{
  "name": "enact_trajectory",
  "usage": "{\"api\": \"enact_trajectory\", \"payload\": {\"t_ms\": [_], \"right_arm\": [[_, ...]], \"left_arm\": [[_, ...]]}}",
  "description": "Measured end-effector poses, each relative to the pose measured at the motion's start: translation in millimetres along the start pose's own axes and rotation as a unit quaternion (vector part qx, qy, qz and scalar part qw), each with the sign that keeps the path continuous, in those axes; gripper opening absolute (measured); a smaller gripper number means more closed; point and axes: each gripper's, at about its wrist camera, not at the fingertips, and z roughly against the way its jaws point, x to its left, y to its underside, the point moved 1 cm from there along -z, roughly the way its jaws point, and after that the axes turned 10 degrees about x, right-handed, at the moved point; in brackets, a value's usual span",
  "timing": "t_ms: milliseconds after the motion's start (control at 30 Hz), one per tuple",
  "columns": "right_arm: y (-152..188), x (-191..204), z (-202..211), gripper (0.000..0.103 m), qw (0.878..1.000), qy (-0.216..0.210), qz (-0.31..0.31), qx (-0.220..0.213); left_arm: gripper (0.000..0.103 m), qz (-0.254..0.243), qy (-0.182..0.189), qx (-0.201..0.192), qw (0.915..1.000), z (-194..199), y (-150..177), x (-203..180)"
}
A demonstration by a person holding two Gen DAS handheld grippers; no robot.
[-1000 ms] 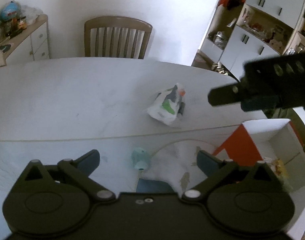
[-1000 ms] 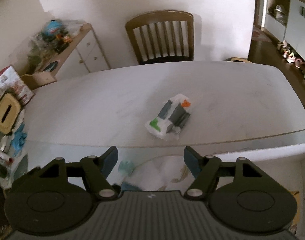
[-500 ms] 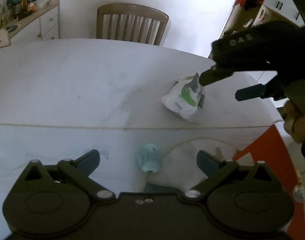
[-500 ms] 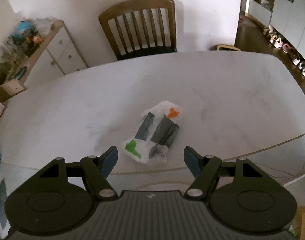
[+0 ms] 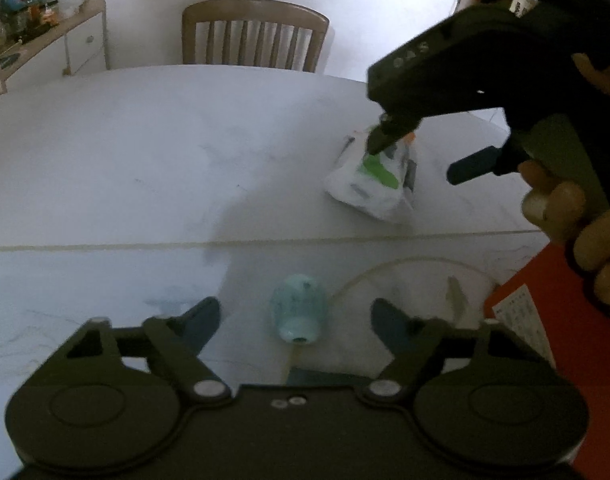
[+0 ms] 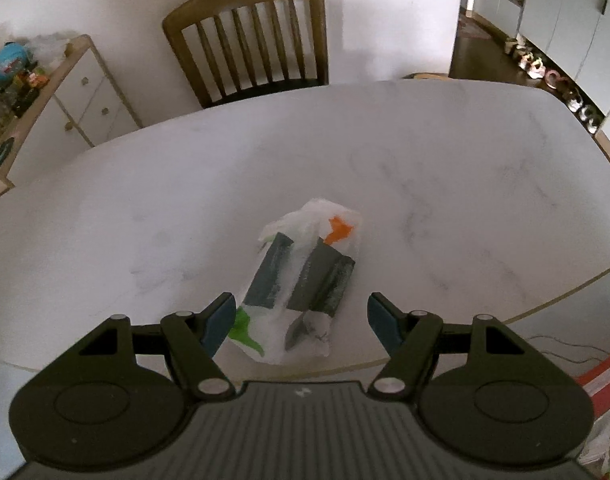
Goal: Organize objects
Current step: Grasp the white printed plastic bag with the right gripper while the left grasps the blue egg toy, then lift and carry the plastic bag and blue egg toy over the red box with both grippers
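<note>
A white plastic packet [image 6: 303,284] with grey, green and orange print lies near the front edge of the white marble table [image 6: 425,168]. My right gripper [image 6: 301,318] is open, its two blue fingertips either side of the packet's near end, not closed on it. In the left wrist view the packet [image 5: 375,178] lies at the right with the right gripper [image 5: 417,156] above it. My left gripper [image 5: 295,316] is open and empty, hovering below the table edge over a pale teal object [image 5: 299,312].
A wooden chair [image 6: 253,40] stands behind the table. A white sideboard [image 6: 45,108] with clutter is at the left. White cupboards [image 6: 565,16] are at the right. A red box [image 5: 561,344] sits at the right beside a round glass surface [image 5: 417,284].
My right gripper has moved forward and down over the table until its open fingers straddle the packet. My left gripper has shifted slightly and still hovers over the teal object.
</note>
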Motion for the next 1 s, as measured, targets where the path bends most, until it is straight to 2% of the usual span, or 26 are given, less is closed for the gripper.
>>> {"api": "enact_trajectory", "payload": {"t_ms": [100, 200, 333, 400, 533, 600, 667, 767, 1000], "right_arm": [[-1, 0, -5, 0.072, 1.000, -0.001, -0.003, 0.003], [-1, 2, -9, 0.071, 1.000, 0.001, 0.000, 0.002], [-2, 1, -14, 0.059, 1.000, -0.001, -0.005, 0.010], [-1, 0, -16, 0.056, 1.000, -0.002, -0.008, 0.013], [2, -1, -16, 0.038, 1.000, -0.002, -0.009, 0.018], [4, -1, -15, 0.033, 1.000, 0.000, -0.009, 0.019], [5, 1, -13, 0.027, 1.000, 0.002, -0.008, 0.020], [9, -1, -10, 0.022, 1.000, -0.001, -0.011, 0.022], [21, 1, 6, 0.021, 1.000, -0.015, -0.004, 0.024]], "left_arm": [[0.075, -0.008, -0.007, -0.006, 0.9999, -3, 2, -3], [0.064, -0.018, -0.014, -0.011, 0.9997, -3, 6, -5], [0.049, -0.022, -0.008, -0.016, 0.9996, 0, 8, -6], [0.045, -0.025, -0.003, -0.018, 0.9995, 1, 10, -7], [0.033, -0.028, 0.003, -0.016, 0.9995, 1, 13, -8], [0.028, -0.026, 0.010, -0.014, 0.9995, 1, 13, -7], [0.028, -0.020, 0.013, -0.013, 0.9996, 1, 13, -6], [0.028, -0.012, 0.017, -0.011, 0.9997, 4, 14, -4], [0.028, 0.000, 0.025, -0.010, 0.9996, 17, 19, 0]]}}
